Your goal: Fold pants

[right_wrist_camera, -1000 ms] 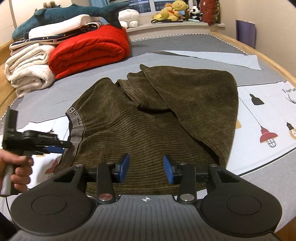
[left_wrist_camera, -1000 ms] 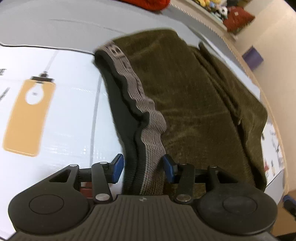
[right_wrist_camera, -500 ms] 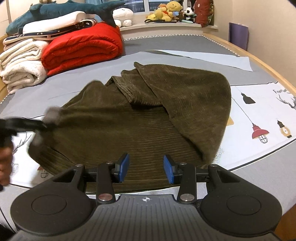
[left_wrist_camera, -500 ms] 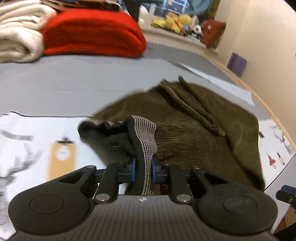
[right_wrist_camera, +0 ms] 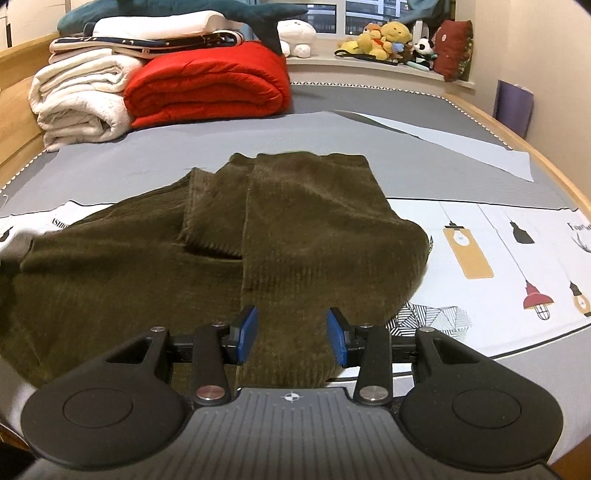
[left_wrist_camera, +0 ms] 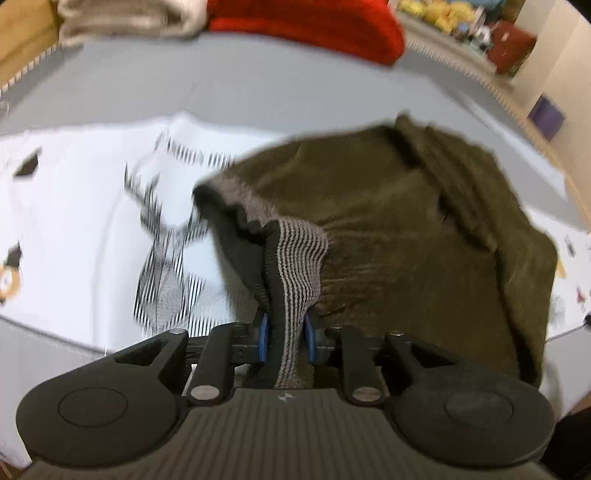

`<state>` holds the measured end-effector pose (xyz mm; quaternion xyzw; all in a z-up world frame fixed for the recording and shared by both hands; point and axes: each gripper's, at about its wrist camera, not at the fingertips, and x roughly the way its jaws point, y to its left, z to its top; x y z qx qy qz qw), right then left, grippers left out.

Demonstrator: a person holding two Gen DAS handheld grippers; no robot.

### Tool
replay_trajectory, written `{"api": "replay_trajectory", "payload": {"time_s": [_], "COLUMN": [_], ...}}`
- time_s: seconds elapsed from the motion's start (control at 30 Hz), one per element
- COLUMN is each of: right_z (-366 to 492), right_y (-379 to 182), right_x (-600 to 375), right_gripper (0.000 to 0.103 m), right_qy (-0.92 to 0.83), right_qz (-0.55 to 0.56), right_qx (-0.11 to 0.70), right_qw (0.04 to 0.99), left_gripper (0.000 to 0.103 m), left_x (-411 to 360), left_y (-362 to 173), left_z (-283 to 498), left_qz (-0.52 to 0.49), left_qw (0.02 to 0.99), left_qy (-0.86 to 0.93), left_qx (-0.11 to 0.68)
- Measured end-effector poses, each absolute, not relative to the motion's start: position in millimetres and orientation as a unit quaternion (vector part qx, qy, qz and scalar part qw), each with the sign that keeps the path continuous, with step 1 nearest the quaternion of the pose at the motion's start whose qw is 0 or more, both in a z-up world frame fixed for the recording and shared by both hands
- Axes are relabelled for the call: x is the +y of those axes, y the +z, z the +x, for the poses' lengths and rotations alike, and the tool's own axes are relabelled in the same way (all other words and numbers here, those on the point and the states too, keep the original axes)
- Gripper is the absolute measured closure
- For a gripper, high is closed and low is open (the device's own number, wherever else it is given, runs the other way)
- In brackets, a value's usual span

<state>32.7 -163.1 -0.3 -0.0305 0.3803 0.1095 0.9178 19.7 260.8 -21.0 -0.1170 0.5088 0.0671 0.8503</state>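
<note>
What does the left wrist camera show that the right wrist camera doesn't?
Only the left view shows the left gripper with the pants' striped waistband between its jaws, which are opening slightly.

Only the right view shows the right gripper, open over a pant leg, plus the lamp prints and the toy shark.

Both show the olive pants on the bed and the red quilt.
</note>
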Motion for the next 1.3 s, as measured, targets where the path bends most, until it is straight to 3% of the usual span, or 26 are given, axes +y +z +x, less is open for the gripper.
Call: {"api": "replay_trajectory", "payload": {"time_s": [0.1,0.17,0.27,0.33,0.47,0.53,0.63,0.7,0.77,0.8,1.3], "right_z": [50,64,86,97,114,115,111,111,104,100,94], "right_y": [-3,-6,-17,-30,-64,-82,-109,-108,-109,-112,-109], "right_x": [-169,-168,-154,-143,-109,-90,-78,-80,-85,-89,-163], "right_gripper": [0.056,0.046,0.031,0.028,0.028,0.028,0.035,0.054,0.079,0.082,0.091], "right_qy": [0.111,0.121,0.133,0.141,0.159,0.168,0.164,0.178,0.173,0.17,0.087], "right_qz": [-0.024,-0.025,-0.062,-0.081,-0.124,-0.17,-0.242,-0.221,-0.252,-0.276,-0.268], "right_qx": [0.4,0.416,0.426,0.437,0.466,0.466,0.457,0.46,0.448,0.438,0.491], "right_qw": [0.91,0.901,0.893,0.884,0.862,0.852,0.84,0.841,0.84,0.838,0.824], "left_gripper": [0.077,0.073,0.051,0.043,0.042,0.055,0.066,0.067,0.068,0.068,0.071], "left_x": [256,254,251,246,238,237,227,216,206,203,184], "left_y": [-29,-30,-33,-37,-57,-69,-82,-83,-85,-86,-85], "left_z": [29,39,44,48,62,66,66,67,67,68,56], "left_qz": [-0.096,-0.105,-0.121,-0.108,-0.075,-0.067,-0.03,-0.003,0.019,0.025,0.033], "left_qw": [0.837,0.829,0.823,0.817,0.802,0.796,0.791,0.793,0.794,0.795,0.807], "left_qy": [0.087,0.099,0.11,0.115,0.119,0.117,0.111,0.108,0.104,0.103,0.079], "left_qx": [0.532,0.541,0.544,0.555,0.58,0.591,0.601,0.599,0.598,0.597,0.584]}}
